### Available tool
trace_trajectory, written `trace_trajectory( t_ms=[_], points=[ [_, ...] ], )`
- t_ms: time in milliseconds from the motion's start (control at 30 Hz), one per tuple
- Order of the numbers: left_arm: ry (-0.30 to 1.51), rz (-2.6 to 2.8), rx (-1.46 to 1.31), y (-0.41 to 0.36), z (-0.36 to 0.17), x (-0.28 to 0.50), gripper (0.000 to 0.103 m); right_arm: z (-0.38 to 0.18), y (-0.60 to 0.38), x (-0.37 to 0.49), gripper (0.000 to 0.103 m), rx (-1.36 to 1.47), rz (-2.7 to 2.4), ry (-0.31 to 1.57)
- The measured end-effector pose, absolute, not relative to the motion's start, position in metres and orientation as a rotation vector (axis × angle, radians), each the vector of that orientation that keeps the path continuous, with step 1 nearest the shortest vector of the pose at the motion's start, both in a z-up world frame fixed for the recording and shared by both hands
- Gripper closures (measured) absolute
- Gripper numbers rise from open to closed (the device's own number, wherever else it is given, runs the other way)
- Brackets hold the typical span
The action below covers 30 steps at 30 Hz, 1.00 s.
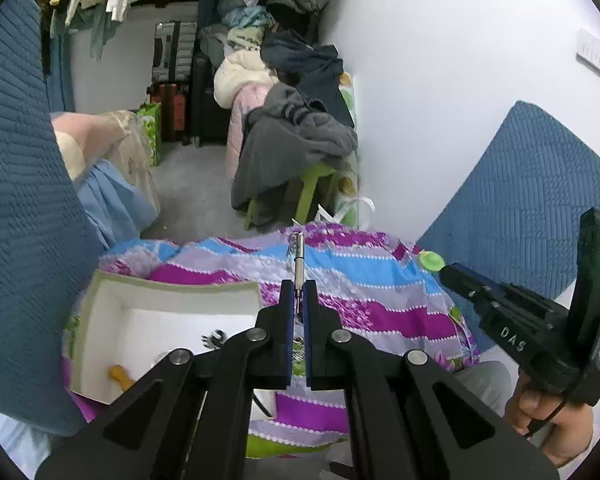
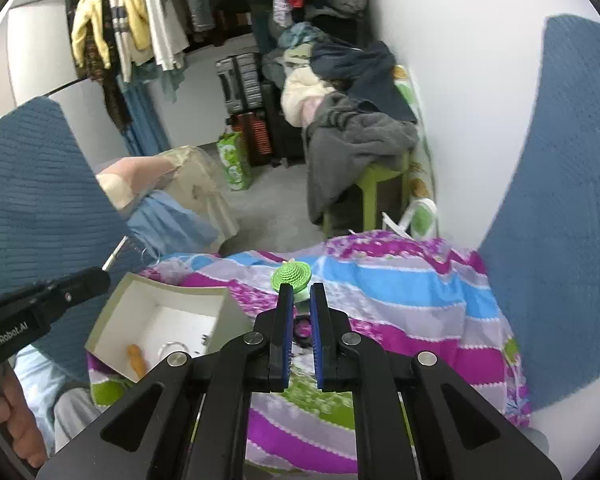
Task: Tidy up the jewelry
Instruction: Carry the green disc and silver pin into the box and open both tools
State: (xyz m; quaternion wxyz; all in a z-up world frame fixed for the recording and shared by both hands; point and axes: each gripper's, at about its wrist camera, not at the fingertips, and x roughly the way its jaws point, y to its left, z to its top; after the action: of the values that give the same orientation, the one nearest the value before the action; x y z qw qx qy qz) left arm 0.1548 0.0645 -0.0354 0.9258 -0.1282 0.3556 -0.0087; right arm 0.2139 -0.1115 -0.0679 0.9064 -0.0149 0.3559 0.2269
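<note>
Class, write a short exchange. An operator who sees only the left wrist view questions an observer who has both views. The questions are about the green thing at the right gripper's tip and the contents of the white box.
Operator: What is the green thing at the tip of the right gripper?
Observer: A round, ribbed ornament shaped like a little hat, pinched at its near edge.
Operator: In the white box I make out an orange piece and a dark bit. Is there anything else?
Observer: Yes, a clear ring lies beside the orange piece.

Bright, even indoor light; fisheye bends the edges, dark vignette in the corners.
</note>
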Motion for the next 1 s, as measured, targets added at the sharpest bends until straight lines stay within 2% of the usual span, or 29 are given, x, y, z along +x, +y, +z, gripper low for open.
trace_trajectory(
  t_ms=[233, 400, 1000],
  points=[
    [0.713, 0.034, -0.222, 0.103, -0.025, 0.146, 0.100, -0.053, -0.069, 0.214, 0.096, -0.074, 0.522, 0.718],
    [0.732, 0.071, -0.233, 0.135, -0.039, 0.141, 0.100, -0.058, -0.040, 0.213, 0.096, -0.080, 0.556, 0.719],
    [0.936, 0.135, -0.362, 0.199, -0.154, 0.132, 0.100, -0.166, 0.043, 0.205, 0.096, -0.196, 0.628, 0.966]
  ],
)
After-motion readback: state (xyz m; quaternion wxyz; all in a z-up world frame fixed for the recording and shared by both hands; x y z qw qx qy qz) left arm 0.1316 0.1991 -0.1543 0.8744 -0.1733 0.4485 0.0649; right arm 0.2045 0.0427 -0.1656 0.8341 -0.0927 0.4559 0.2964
